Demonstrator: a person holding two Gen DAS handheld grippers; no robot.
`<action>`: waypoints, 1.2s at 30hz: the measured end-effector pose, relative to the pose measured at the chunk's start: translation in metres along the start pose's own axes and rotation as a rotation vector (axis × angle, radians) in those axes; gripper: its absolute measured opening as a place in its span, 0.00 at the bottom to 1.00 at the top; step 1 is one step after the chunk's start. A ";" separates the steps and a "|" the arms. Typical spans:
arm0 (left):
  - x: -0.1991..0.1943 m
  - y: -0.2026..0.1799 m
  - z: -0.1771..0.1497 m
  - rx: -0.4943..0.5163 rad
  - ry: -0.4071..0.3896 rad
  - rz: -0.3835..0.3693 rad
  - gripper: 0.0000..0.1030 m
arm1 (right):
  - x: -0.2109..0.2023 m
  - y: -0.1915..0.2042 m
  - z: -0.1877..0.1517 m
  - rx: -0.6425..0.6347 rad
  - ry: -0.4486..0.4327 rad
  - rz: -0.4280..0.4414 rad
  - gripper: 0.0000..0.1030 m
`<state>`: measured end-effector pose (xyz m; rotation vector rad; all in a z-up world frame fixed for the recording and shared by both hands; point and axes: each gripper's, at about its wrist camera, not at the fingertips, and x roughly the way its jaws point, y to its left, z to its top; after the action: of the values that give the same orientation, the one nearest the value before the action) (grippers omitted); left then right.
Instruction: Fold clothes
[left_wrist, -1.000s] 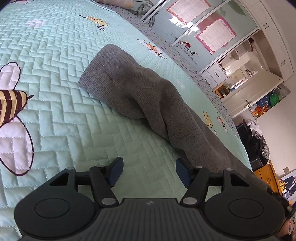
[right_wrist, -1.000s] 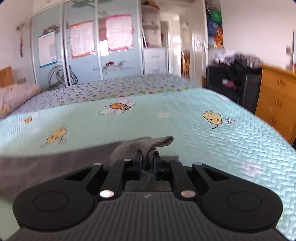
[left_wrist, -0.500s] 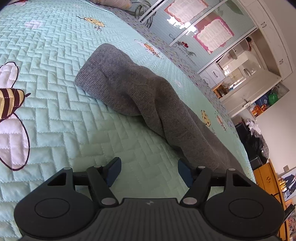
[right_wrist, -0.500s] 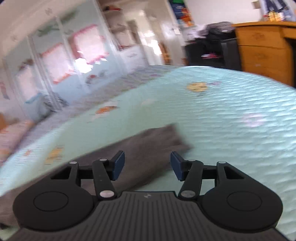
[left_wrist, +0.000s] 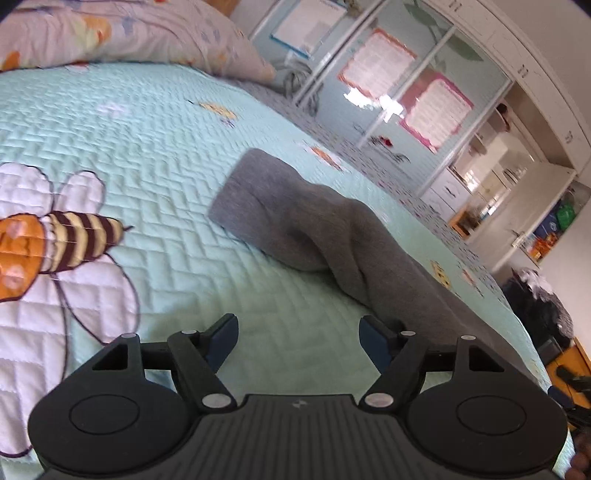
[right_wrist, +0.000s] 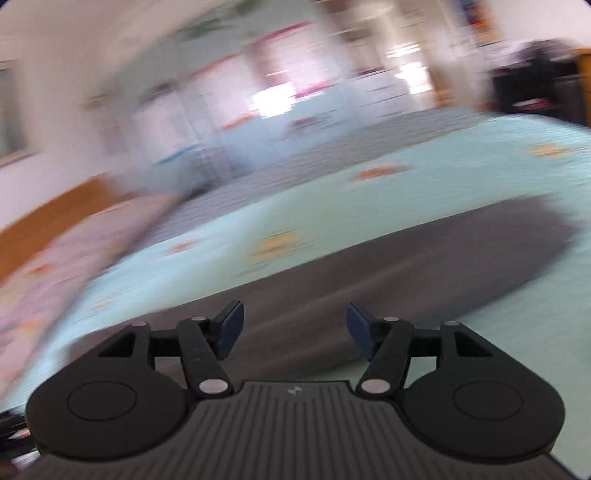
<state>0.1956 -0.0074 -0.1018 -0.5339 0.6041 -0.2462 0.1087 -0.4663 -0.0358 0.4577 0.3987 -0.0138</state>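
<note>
A long grey knitted garment (left_wrist: 332, 236) lies rumpled and partly twisted on the mint quilted bedspread (left_wrist: 147, 155), running from the middle toward the right edge. My left gripper (left_wrist: 297, 339) hovers open over bare quilt, its right finger close to the garment's near side. In the blurred right wrist view the same grey garment (right_wrist: 406, 266) stretches across the bed, and my right gripper (right_wrist: 293, 326) stands open just above it with nothing between its fingers.
A large bee picture (left_wrist: 55, 240) is stitched into the quilt at the left. A floral pillow (left_wrist: 129, 33) lies at the head of the bed. Wardrobe doors with posters (left_wrist: 406, 81) stand beyond the bed, and a wooden dresser (left_wrist: 569, 365) shows at the right.
My right gripper opened and let go of the garment's end, then swung left with heavy blur. My left gripper stayed open and tilted up a little, bringing the pillow into view.
</note>
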 end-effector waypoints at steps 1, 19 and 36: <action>-0.003 0.002 0.001 0.007 -0.008 0.002 0.73 | 0.004 0.026 -0.010 -0.016 0.027 0.075 0.64; 0.034 0.064 0.106 0.195 -0.035 0.035 0.78 | 0.101 0.141 -0.087 -0.170 0.184 0.184 0.63; 0.054 0.070 0.095 0.152 -0.023 -0.018 0.81 | 0.129 0.154 -0.075 -0.236 0.158 0.230 0.70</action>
<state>0.3000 0.0695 -0.0998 -0.3958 0.5535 -0.3003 0.2159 -0.2859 -0.0801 0.2702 0.4939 0.2916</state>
